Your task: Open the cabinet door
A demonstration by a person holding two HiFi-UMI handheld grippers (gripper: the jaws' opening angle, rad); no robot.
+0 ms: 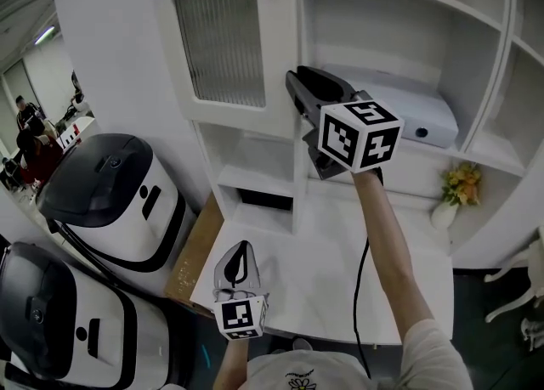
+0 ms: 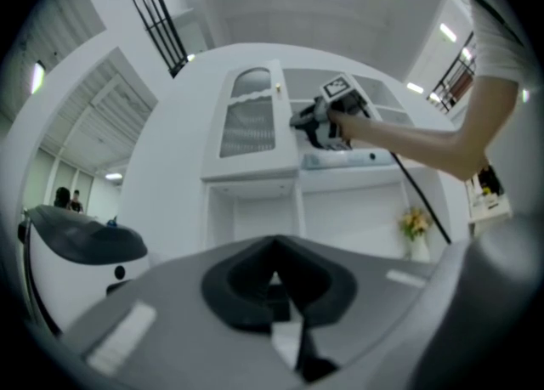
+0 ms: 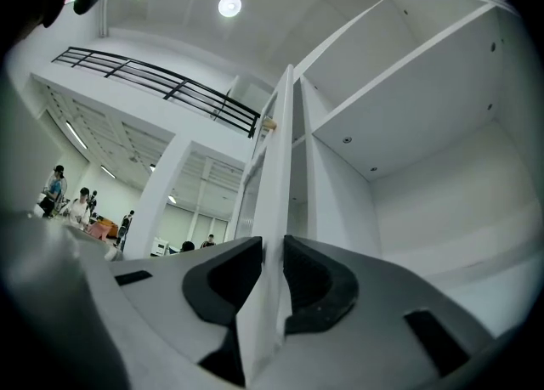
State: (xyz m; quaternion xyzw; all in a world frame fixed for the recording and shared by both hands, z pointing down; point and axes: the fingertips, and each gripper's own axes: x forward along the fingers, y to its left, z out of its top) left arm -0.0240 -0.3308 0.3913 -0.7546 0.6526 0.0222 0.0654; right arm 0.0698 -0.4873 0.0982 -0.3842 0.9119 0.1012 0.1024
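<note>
The right gripper point(image 1: 296, 84) grips the free edge of the cabinet door point(image 1: 223, 40) between narrow jaws, at the cabinet's point(image 1: 408, 6) upper left; the left gripper point(image 1: 241, 252) hangs closed and empty above the tabletop's point(image 1: 340, 295) front left corner

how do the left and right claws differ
The grey left claw is shut on nothing; the grey right claw clamps the edge of the white ribbed-glass cabinet door. The left claw sits low over the white desktop; the right claw is raised to the door. Both carry marker cubes.
</note>
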